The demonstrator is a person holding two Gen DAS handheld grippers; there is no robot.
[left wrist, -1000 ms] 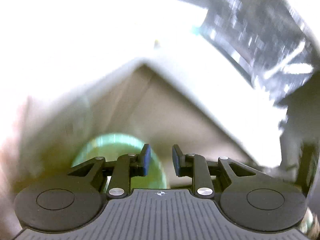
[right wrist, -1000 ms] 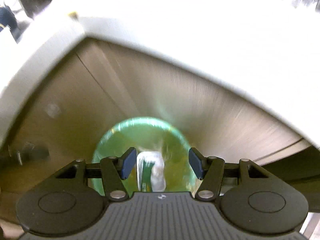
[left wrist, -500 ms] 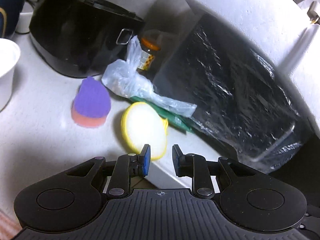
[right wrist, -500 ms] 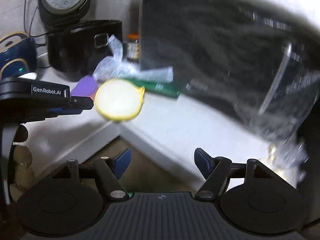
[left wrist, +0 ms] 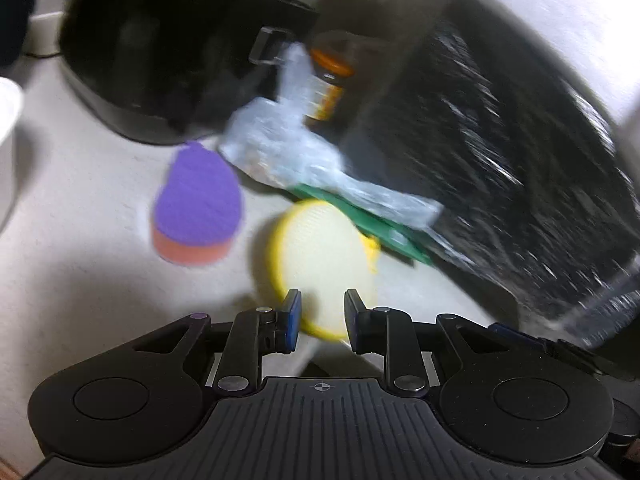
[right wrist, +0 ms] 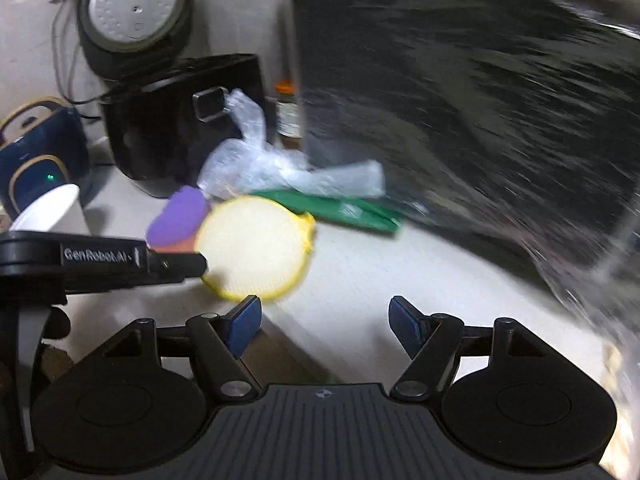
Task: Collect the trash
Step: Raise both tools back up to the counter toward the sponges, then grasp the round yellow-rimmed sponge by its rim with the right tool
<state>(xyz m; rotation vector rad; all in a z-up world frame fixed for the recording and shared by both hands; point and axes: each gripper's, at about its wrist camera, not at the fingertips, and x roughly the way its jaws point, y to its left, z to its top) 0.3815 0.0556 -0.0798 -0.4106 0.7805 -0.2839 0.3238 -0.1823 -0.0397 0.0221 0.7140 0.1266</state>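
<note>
Both tongs empty, left tongs (left wrist: 319, 316) over yellow scrubber (left wrist: 324, 268), crumpled plastic bag (right wrist: 280, 170) behind

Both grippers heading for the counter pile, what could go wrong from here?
1. The yellow-rimmed round pad lies near the counter's edge, so a nudge might tip it off.
2. The crumpled clear plastic bag drapes over the green packet; grabbing one may drag the other.
3. The left gripper and right gripper are close; they might collide.
</note>
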